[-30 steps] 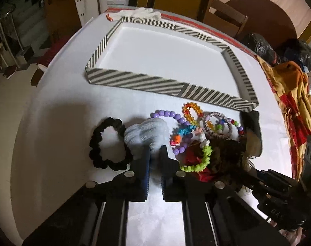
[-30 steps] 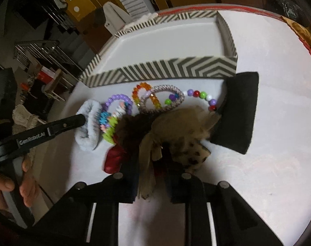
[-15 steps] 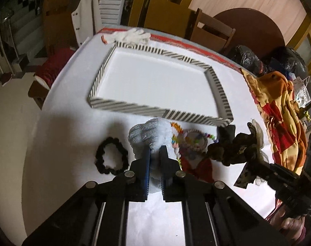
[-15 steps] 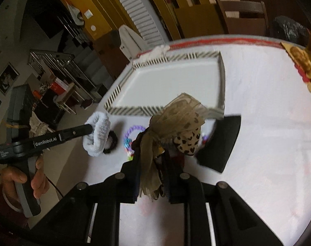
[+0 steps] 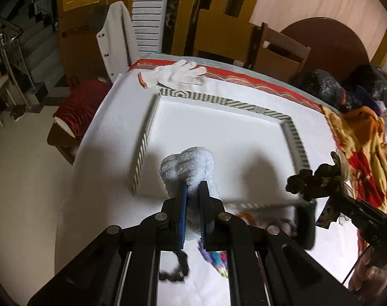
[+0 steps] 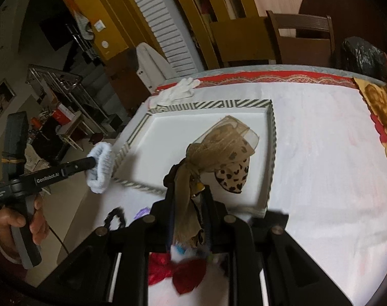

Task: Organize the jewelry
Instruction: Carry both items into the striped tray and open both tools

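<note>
A white-covered table (image 5: 104, 204) fills both views. The striped tray (image 5: 294, 137) sits at centre frame. The left gripper (image 5: 192, 191) is clamped on a pale blue scrunchie (image 5: 188, 165) at centre. The right gripper (image 6: 189, 199) pinches a leopard-print bow (image 6: 226, 153), centre frame. A black scrunchie (image 5: 174, 272) lies below.
</note>
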{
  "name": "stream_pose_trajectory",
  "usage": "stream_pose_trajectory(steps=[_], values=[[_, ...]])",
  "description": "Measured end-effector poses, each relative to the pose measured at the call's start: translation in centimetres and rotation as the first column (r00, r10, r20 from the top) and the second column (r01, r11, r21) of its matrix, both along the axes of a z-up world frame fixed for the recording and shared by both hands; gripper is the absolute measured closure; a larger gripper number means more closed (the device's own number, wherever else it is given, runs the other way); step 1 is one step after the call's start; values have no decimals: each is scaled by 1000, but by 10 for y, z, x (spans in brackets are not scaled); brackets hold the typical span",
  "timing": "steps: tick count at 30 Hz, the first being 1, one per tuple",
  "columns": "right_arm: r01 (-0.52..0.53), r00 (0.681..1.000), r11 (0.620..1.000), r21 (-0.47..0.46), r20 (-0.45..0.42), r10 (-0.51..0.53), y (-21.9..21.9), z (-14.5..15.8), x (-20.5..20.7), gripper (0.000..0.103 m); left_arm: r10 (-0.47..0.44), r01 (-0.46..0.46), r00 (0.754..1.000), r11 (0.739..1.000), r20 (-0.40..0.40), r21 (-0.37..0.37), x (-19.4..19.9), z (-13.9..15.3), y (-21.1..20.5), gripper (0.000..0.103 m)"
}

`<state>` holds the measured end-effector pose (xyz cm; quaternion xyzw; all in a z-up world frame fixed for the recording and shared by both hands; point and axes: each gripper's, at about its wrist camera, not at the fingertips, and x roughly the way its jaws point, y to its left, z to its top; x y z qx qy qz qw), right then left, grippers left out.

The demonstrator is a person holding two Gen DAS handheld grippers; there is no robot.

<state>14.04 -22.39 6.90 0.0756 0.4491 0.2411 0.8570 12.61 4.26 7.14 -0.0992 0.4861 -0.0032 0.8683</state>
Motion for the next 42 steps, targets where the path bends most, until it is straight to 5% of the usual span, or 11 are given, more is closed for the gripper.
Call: stream_pose_trajectory(steps=[10,19,22,24,26,29,38,42], values=[[68,984,998,4,-166,-67,4,-62,68,84,7,-4,995,1000,-96,31,54,-45,9,103],[84,967,994,-74,-237,-99,6,-99,80,84,13,-5,987,999,-158,51,67,-76,8,103],[84,965,991,-105,-240,-107,8,-101,78,78,14,-6,989,998,-149,57,70,-76,8,101],[81,967,991,-102,-235,-103,6,-99,79,56,12,-4,990,998,-138,59,71,-75,8,88],[87,971,992,-91,-213,-105,1,-93,76,45,22,-16,993,998,-119,58,70,-74,11,70],[94,975,994,-57,-195,-103,-3,-82,71,44,42,-38,994,998,-98,47,65,-69,16,59],[142,978,989,-28,-153,-145,-11,-59,47,42,94,-89,992,994,-81,60,39,-48,21,57],[134,985,991,-28,-105,-137,-12,-48,32,33,98,-93,994,992,-54,84,24,-36,16,57]])
